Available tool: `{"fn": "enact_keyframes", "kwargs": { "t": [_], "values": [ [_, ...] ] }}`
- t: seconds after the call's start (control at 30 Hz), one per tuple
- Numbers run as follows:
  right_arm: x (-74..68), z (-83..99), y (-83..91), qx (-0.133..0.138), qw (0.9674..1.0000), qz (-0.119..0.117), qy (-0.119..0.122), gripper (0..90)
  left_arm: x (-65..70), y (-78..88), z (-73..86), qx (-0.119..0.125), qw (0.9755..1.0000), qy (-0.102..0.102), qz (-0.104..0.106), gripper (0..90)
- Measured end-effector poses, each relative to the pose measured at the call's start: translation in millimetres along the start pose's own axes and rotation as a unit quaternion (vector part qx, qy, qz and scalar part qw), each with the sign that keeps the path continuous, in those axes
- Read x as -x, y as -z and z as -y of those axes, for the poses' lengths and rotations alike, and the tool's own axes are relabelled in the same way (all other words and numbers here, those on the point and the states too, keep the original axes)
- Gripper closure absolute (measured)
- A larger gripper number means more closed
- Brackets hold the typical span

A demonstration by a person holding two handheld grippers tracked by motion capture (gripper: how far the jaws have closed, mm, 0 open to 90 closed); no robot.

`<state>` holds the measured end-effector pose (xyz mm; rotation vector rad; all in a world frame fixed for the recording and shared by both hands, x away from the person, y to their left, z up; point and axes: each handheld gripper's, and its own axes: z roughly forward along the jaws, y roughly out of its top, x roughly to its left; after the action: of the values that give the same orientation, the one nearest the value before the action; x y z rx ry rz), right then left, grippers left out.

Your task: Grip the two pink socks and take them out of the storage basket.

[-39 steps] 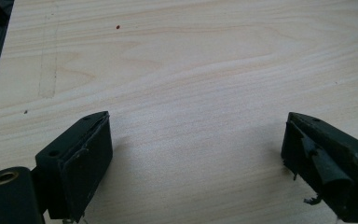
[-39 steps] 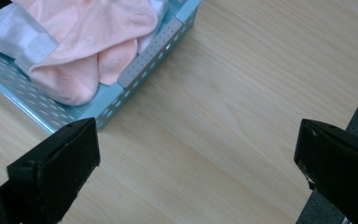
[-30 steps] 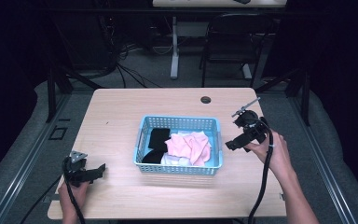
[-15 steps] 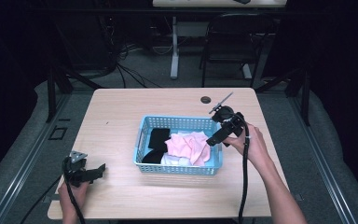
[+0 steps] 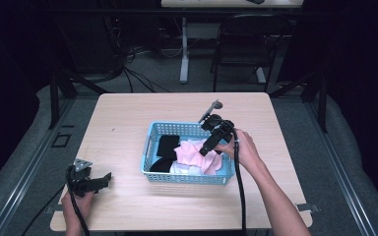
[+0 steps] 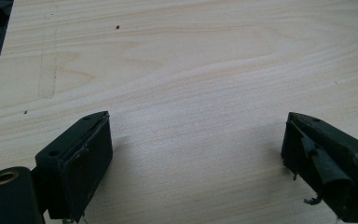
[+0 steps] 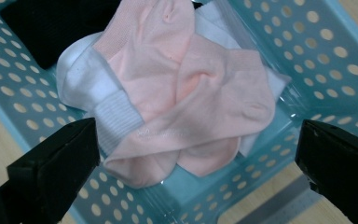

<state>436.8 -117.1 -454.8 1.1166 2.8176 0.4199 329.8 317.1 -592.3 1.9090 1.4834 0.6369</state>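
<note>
Pink socks (image 7: 186,98) lie in a loose pile at the right end of the blue basket (image 5: 150,147), on top of white socks (image 7: 91,88), with black socks (image 5: 165,150) filling the left end. Your right tongs (image 5: 207,147) hang just above that pink pile, pointing down into the basket from its right side. In the right gripper view their jaws stand wide apart, one on each side of the pink socks, with nothing between them and nothing gripped; whether the tips touch the cloth you cannot tell from these views. Your right hand (image 5: 243,147) sits at the basket's right rim, and the cable runs back along your forearm.

Your left tongs (image 5: 96,182) rest low at the near left corner of the tabletop (image 5: 128,118), well apart from the basket. In the left gripper view their jaws are also spread wide over bare wood, holding nothing. The basket itself stands near the middle of the tabletop, long side toward you.
</note>
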Motion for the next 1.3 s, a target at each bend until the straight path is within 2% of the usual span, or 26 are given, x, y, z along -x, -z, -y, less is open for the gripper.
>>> {"fn": "enact_keyframes", "kwargs": {
  "t": [0.07, 0.33, 0.47, 0.5, 0.57, 0.63, 0.67, 0.7, 0.8, 0.97, 1.0, 1.13, 1.23, 1.3],
  "values": [
    [0.2, -3.9, -6.9, -0.002, 1.0, -0.007, -0.005, 0.0, 0.0, 0.0, 0.0, 0.0, 1.0, 0.0, 0.0, 8.8],
    [2.7, -16.9, -38.1, -0.049, 0.9986, -0.015, -0.01, 1.0, -0.1, 0.0, -0.1, 0.0, 1.0, 0.0, 0.001, 8.8],
    [5.5, -19.5, -49.2, -0.06, 0.9979, -0.021, -0.017, 12.3, 0.0, -0.1, 0.0, 0.0, 1.0, 0.0, 0.0, 8.8],
    [6.0, -20.5, -49.8, -0.068, 0.9974, -0.017, -0.017, 17.0, 0.0, -0.2, 0.0, 0.001, 1.0, 0.0, 0.0, 8.8],
    [7.5, -20.4, -55.7, -0.066, 0.9973, -0.018, -0.028, 23.7, -0.1, -0.1, 0.0, 0.0, 1.0, 0.0, 0.0, 8.8],
    [10.4, -21.9, -57.3, -0.079, 0.9964, -0.012, -0.027, 28.4, -0.1, -0.1, 0.0, 0.001, 1.0, 0.0, 0.0, 8.8],
    [10.6, -21.4, -59.0, -0.074, 0.9966, -0.014, -0.032, 31.9, 0.0, -0.2, 0.0, 0.001, 1.0, 0.0, 0.0, 8.8],
    [11.5, -22.1, -59.6, -0.084, 0.9959, -0.01, -0.03, 34.5, -0.1, -0.2, 0.0, 0.001, 1.0, 0.0, 0.0, 8.8],
    [12.5, -22.2, -62.7, -0.088, 0.9954, -0.008, -0.036, 44.2, -0.1, -0.1, 0.0, 0.0, 1.0, 0.0, 0.0, 8.8],
    [13.3, -22.0, -61.8, -0.099, 0.9945, -0.005, -0.036, 67.1, 0.0, -0.2, 0.0, 0.001, 1.0, 0.0, 0.0, 8.8],
    [13.3, -22.0, -61.8, -0.099, 0.9945, -0.005, -0.036, 67.1, 0.0, -0.2, 0.0, 0.001, 1.0, 0.0, 0.0, 8.8],
    [14.6, -20.3, -58.9, -0.094, 0.9947, -0.01, -0.041, 79.7, -0.1, 0.0, -0.1, 0.0, 1.0, 0.0, 0.001, 8.8],
    [14.9, -21.0, -54.6, -0.095, 0.9948, -0.008, -0.038, 81.3, -0.1, -0.1, 0.0, 0.0, 1.0, 0.0, 0.0, 8.8],
    [14.5, -21.1, -50.7, -0.086, 0.9954, -0.009, -0.042, 82.0, 0.0, -0.1, 0.0, 0.0, 1.0, 0.0, 0.0, 8.8]
  ]
}}
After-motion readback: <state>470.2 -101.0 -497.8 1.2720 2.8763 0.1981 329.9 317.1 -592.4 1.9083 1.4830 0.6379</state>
